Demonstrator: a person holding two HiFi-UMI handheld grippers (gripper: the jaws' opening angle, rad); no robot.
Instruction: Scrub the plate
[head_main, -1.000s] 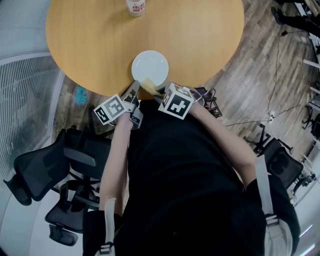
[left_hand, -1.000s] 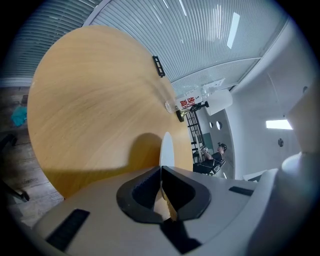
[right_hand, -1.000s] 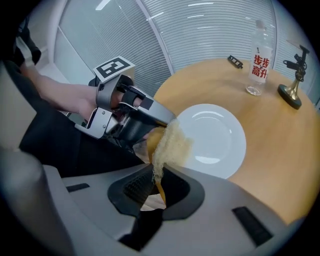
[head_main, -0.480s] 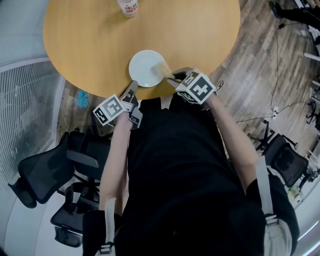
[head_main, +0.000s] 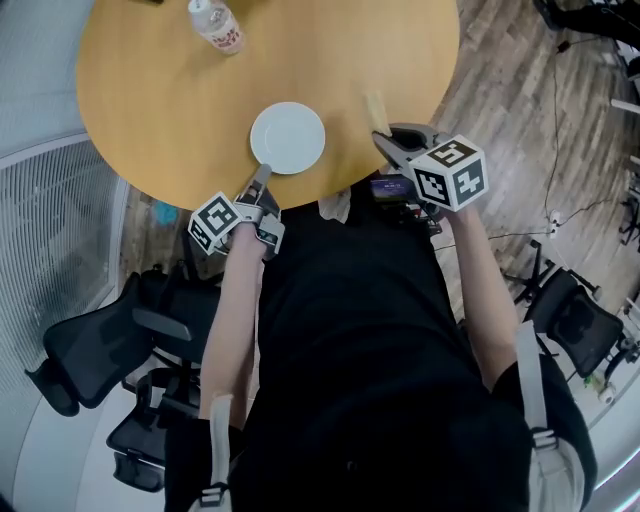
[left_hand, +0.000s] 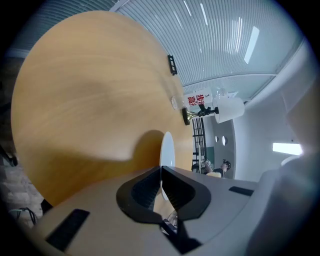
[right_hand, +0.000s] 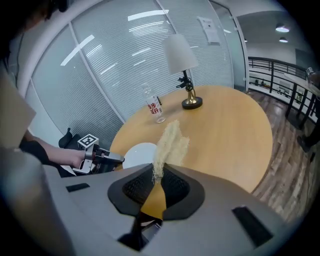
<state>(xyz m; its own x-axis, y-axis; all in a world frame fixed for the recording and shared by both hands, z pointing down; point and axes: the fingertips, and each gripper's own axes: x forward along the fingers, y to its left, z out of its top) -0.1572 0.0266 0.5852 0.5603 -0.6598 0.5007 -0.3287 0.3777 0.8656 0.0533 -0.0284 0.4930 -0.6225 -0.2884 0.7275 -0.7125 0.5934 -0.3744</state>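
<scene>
The left gripper (head_main: 262, 176) is clenched on the white plate's (head_main: 287, 138) near rim at the table (head_main: 170, 110) edge, while the right gripper (head_main: 384, 139) clamps a yellowish scrubber (head_main: 376, 106) apart from the plate, its gripped end hidden

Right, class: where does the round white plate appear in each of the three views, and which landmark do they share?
Head view: the round white plate sits upper centre, by the near edge of the round wooden table.
Left gripper view: plate edge-on, a thin white sliver at centre, pinched between the jaws.
Right gripper view: plate lower left, just above the jaws.
Shared landmark: the clear bottle with a red label.
</scene>
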